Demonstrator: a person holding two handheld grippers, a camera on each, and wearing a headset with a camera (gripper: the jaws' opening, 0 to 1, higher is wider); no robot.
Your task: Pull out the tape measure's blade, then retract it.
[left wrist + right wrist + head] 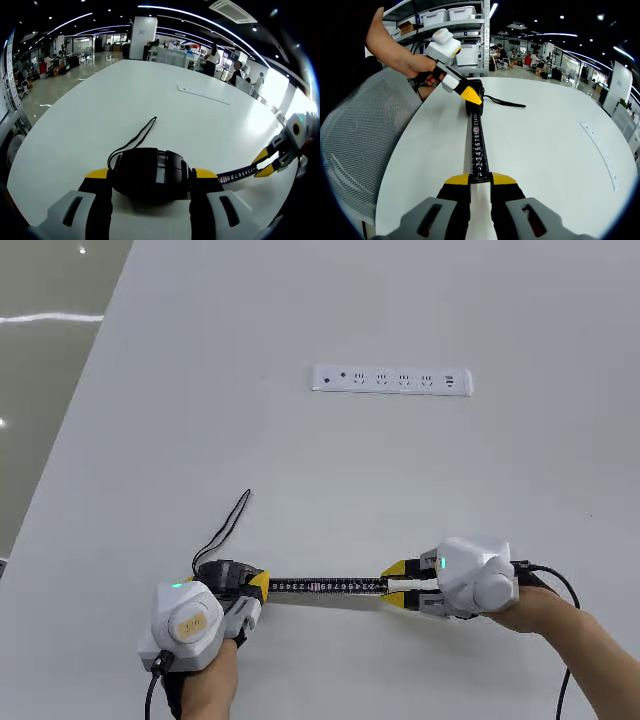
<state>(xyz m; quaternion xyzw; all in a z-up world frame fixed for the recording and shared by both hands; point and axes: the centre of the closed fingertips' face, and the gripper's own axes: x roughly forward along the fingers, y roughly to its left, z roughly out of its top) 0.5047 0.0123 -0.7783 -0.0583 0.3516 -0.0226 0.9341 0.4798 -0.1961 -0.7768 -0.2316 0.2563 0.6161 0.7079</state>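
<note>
1. grips the black tape measure (226,575) with the left claw (151,176), jaws closed against its two sides, a yellow tip at either flank.
2. rests it flat on the white table (300,450), close to the near edge, left of centre in the head view.
3. pinches the far end of the blade (325,586) with the right claw (481,180), jaws shut on it from both sides.
4. draws the blade out straight between the two claws, numbers facing up; on the table or just above it, cannot tell which.
5. trails a black wrist loop (225,525) from the tape measure across the table, away from the person.
6. farther back on the table, well apart from both claws: a white power strip (391,380), lying flat.
7. in the right gripper view, behind the left claw: a hand (412,62) wrapped round its handle, beside a grey mesh chair back (360,150).
</note>
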